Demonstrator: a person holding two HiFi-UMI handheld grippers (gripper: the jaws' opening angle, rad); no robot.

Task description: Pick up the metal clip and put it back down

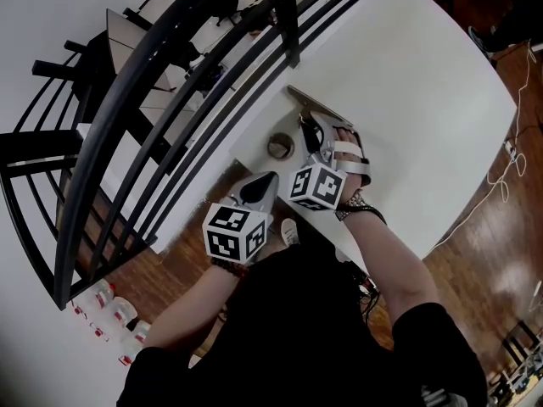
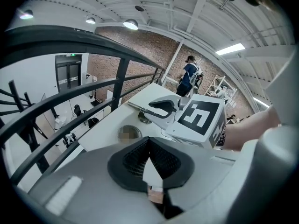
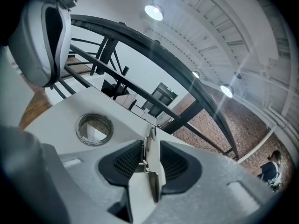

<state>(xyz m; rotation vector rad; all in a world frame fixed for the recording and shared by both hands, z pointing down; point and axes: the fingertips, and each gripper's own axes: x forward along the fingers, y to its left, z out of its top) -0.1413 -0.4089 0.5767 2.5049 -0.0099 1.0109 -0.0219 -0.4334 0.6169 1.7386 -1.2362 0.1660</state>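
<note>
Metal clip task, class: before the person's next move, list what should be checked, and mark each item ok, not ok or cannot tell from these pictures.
1. Right claw jaws apart: ok.
2. Metal clip upright between those jaws, not tipped aside: ok.
3. Clip resting on the white table: cannot tell; its foot is hidden.
4. Round ring lying apart from the clip: ok.
5. Left claw shut and held back from the clip: ok.

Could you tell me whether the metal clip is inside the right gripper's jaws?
Inside: the clip sits edge-on between the right gripper's black pads.
</note>
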